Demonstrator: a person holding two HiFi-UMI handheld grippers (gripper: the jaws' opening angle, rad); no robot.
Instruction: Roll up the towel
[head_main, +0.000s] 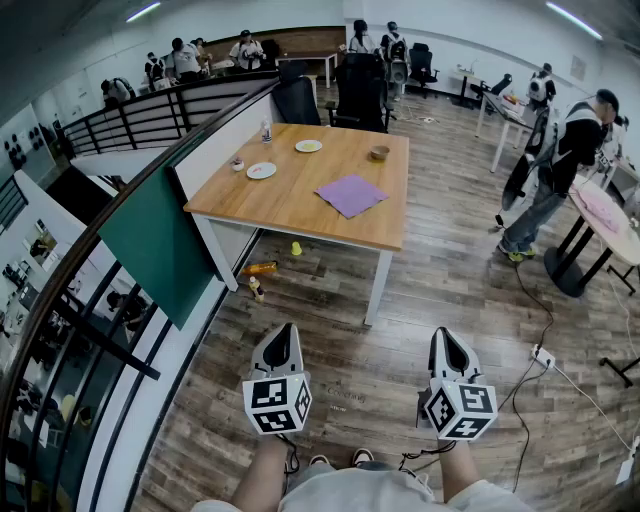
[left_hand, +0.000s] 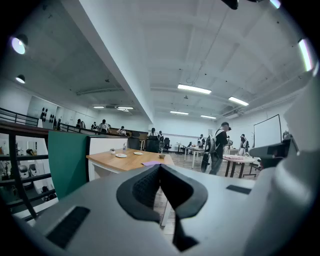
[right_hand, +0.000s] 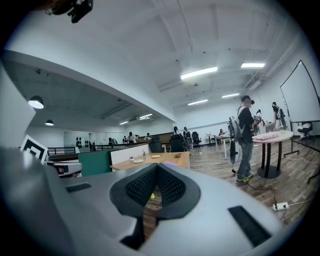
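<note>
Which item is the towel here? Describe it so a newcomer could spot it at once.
Find the wooden table beside the green panel. The towel lies flat toward the tabletop's right side in the head view, nearer the front edge than the plates and bowl. It is the only purple cloth there.

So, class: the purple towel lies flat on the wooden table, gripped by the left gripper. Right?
Not gripped. The purple towel lies flat on the wooden table untouched; the left gripper hangs shut and empty short of it, per the head view.
</note>
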